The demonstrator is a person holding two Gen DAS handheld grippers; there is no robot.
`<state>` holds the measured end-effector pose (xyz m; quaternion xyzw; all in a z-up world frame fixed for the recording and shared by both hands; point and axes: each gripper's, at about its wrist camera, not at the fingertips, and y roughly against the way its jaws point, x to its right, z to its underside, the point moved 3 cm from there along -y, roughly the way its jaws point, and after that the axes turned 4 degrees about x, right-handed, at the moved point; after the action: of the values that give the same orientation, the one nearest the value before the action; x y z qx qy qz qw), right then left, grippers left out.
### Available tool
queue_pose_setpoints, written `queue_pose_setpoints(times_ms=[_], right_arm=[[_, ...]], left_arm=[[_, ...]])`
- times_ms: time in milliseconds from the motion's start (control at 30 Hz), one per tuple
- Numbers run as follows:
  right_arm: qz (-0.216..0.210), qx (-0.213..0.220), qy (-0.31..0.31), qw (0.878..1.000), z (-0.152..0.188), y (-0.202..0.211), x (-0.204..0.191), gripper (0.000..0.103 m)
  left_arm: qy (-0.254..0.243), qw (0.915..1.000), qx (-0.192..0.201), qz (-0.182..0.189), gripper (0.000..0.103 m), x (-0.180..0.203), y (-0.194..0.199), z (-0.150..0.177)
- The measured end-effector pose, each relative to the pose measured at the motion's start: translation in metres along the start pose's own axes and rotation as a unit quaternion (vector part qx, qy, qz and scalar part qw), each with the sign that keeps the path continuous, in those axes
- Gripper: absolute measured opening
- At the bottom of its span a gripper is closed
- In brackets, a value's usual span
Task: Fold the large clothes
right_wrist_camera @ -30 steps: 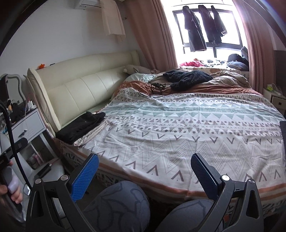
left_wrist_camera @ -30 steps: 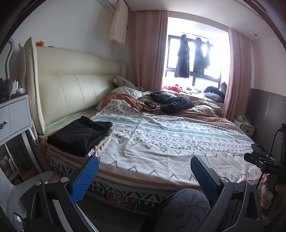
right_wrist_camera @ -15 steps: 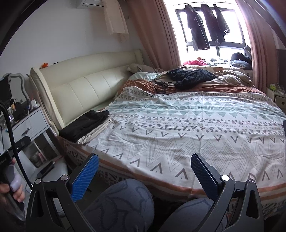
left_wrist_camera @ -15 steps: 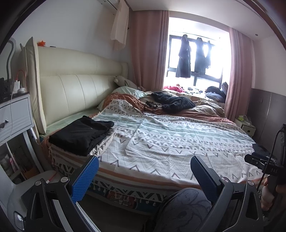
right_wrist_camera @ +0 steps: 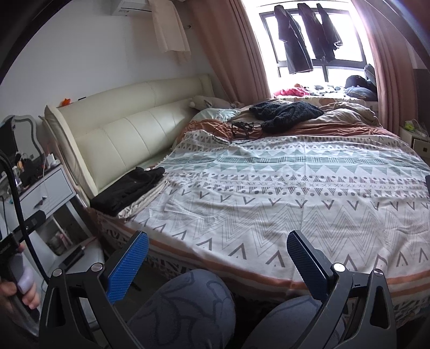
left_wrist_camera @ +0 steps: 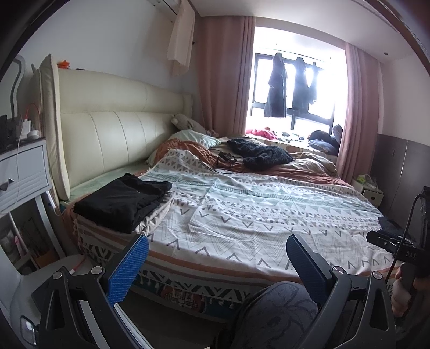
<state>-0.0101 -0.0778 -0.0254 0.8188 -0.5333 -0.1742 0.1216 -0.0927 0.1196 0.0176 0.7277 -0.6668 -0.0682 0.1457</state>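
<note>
On the near left corner of the bed (left_wrist_camera: 242, 271), beside the padded cream headboard (left_wrist_camera: 113, 139): soft black folded garment (left_wrist_camera: 121, 201), roughly rectangular, long axis toward the headboard. Left gripper (left_wrist_camera: 217, 257) and right gripper (right_wrist_camera: 217, 255) both spread wide, empty, ribbed blue pads (right_wrist_camera: 126, 268) above the patterned knees (right_wrist_camera: 185, 303).

A wide bed (left_wrist_camera: 268, 222) under a white coverlet printed with grey and teal triangles and chevrons fills the room. Its padded cream leather headboard (left_wrist_camera: 115, 139) stands against a plain white wall (left_wrist_camera: 107, 40). Beside the headboard is a white bedside cabinet with a drawer (left_wrist_camera: 21, 174). Dusty pink floor-length curtains (left_wrist_camera: 223, 75) frame a dark-framed window (right_wrist_camera: 319, 45), through which bright daylight pours, washing out the panes. A white air conditioner (right_wrist_camera: 131, 6) is mounted high on the wall.
</note>
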Motion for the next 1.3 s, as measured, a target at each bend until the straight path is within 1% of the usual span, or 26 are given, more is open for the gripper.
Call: queue_pose_setpoints(times_ms=[333, 533, 633, 900, 1300], right_arm=[[0.007, 0.004, -0.003, 1.0, 0.003, 0.003, -0.002, 0.103], [0.006, 0.012, 0.003, 1.0, 0.007, 0.004, -0.004, 0.103], [0.012, 0.015, 0.004, 1.0, 0.009, 0.003, -0.004, 0.103], [0.016, 0.025, -0.003, 1.0, 0.011, 0.0, 0.0, 0.103], [0.016, 0.023, -0.016, 0.999, 0.015, -0.009, 0.003, 0.103]], left_arm=[[0.002, 0.9999, 0.011, 0.0, 0.103, 0.003, 0.007, 0.0], [0.002, 1.0, 0.009, -0.002, 0.103, 0.003, 0.008, 0.001], [0.003, 0.9999, 0.011, -0.002, 0.103, 0.006, 0.01, 0.002], [0.003, 1.0, 0.007, -0.003, 0.103, 0.004, 0.002, 0.002], [0.006, 0.9998, 0.017, -0.011, 0.103, 0.001, 0.0, 0.001]])
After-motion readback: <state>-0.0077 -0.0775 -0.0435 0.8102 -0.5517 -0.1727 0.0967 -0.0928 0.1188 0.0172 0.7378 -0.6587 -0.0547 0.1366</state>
